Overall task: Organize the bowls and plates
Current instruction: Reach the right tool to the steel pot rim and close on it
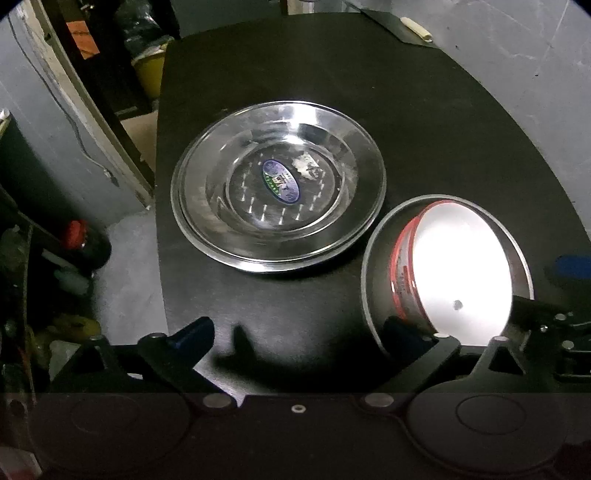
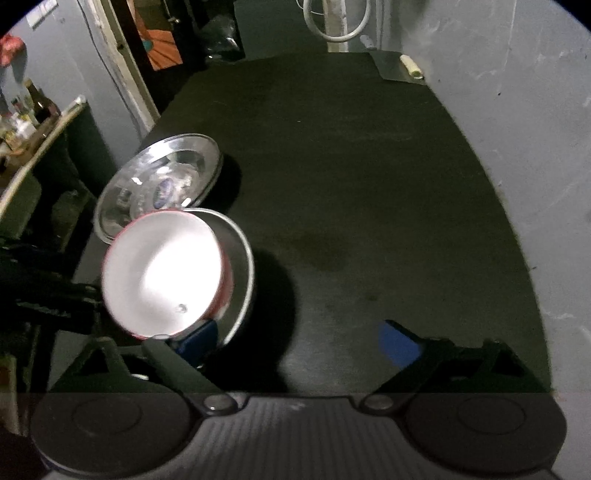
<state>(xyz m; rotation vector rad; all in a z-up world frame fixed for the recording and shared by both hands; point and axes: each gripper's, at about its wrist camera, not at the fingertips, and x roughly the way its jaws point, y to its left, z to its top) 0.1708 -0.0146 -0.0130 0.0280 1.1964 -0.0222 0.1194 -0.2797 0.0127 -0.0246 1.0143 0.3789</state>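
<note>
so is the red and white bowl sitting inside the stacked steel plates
No, the red and white bowl sits tilted in a separate steel bowl beside the steel plates.

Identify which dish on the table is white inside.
The red-rimmed bowl, tilted inside a steel bowl near the grippers. The stacked steel plates beside it are all bare metal.

Two steel plates (image 1: 207, 229) stacked — two bowls: white (image 1: 461, 273), steel (image 1: 369, 280).

A dark table (image 1: 406, 110) carried stacked steel plates (image 1: 279, 184) near its centre. At their four o'clock, just beside them, sat a steel bowl (image 1: 373, 258) holding a tilted red-rimmed white bowl (image 1: 461, 273). A pale roll (image 1: 417, 29) lay at the table's one o'clock corner.
</note>
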